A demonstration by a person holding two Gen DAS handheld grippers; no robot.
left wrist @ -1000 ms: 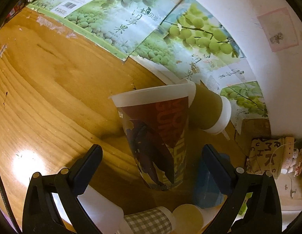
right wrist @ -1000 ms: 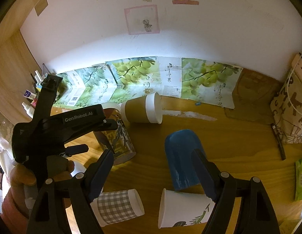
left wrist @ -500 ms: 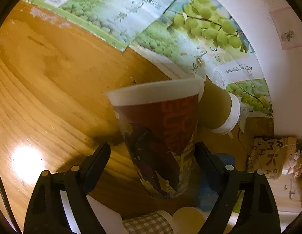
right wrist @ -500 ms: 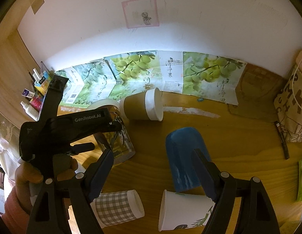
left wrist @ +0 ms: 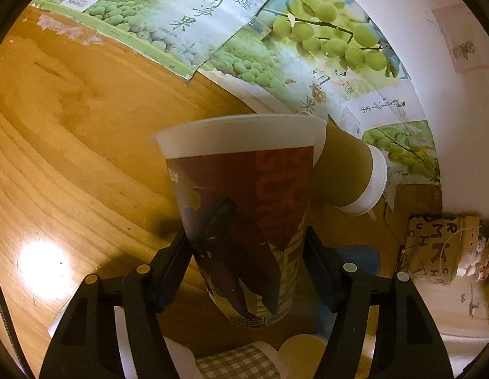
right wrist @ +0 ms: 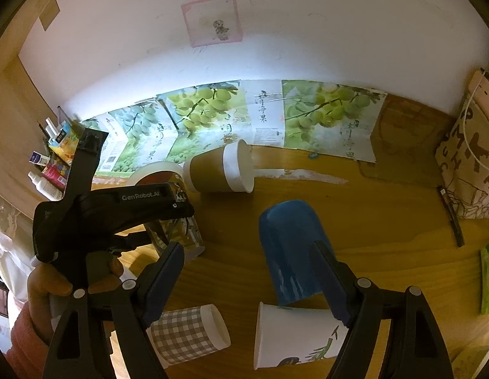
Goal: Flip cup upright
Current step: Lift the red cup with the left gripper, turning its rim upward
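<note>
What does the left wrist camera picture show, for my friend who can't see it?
The left claw has its two black fingers closed on the sides of a tall printed paper cup, wide white rim up, over a wooden table. Behind it a tan cup lies on its side near grape-picture cardboard; a checked cup peeks in at the bottom.

Dim, warm yellow light. A bright glare spot sits on the table (left wrist: 39, 262) left of the cup (left wrist: 244, 221). Fisheye edges bend and darken.
</note>
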